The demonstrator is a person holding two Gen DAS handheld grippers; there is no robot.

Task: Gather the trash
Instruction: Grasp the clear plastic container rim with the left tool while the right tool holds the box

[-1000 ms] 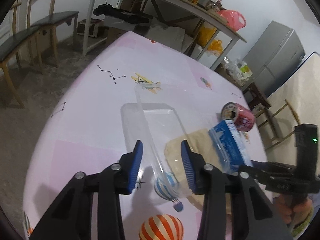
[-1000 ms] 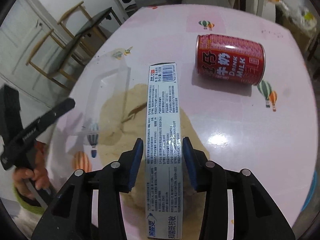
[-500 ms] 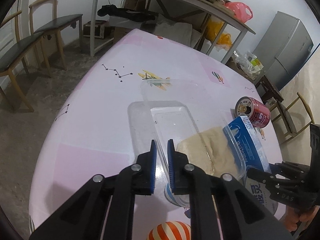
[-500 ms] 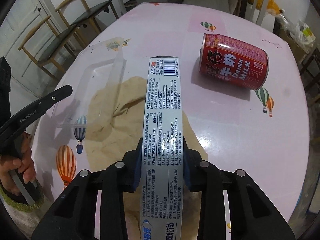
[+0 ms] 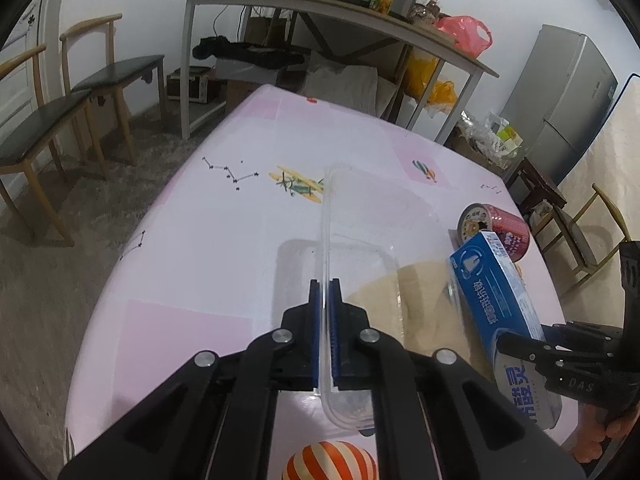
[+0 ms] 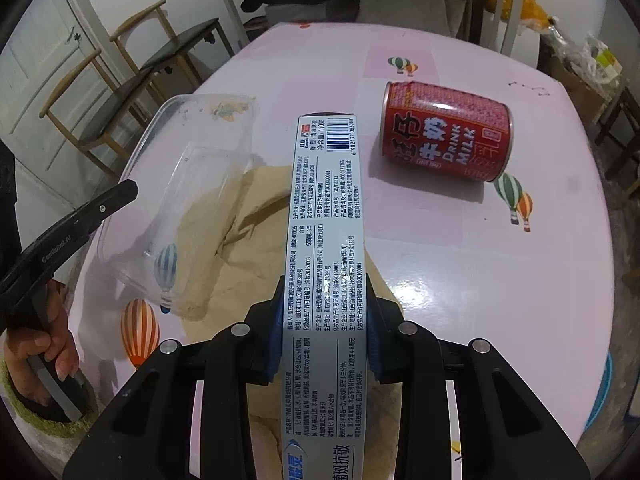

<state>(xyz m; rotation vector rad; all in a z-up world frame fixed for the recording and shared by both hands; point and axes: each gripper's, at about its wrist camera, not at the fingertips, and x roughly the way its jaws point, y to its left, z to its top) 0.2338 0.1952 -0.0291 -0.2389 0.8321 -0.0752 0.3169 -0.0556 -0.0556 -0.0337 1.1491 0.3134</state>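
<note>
My left gripper [image 5: 325, 312] is shut on the rim of a clear plastic container [image 5: 360, 248] and holds it tilted above the pink table; the container also shows in the right wrist view [image 6: 180, 184]. My right gripper [image 6: 323, 320] is shut on a long blue-and-white toothpaste box [image 6: 326, 208], lifted off the table; the box also shows in the left wrist view [image 5: 500, 308]. A red milk-drink can [image 6: 446, 136] lies on its side beyond the box, and it shows in the left wrist view [image 5: 496, 228] too. A crumpled beige paper [image 6: 240, 240] lies under both.
The pink patterned table [image 5: 200, 240] has a rounded edge. Wooden chairs [image 5: 48, 120] stand to the left. A cluttered shelf table [image 5: 320, 4] and a grey fridge [image 5: 568, 104] stand behind. A person's hand [image 6: 48, 340] holds the left gripper.
Both grippers were open one second ago. The left one closed on the container's rim and lifted it. The right one closed on the toothpaste box and raised it.
</note>
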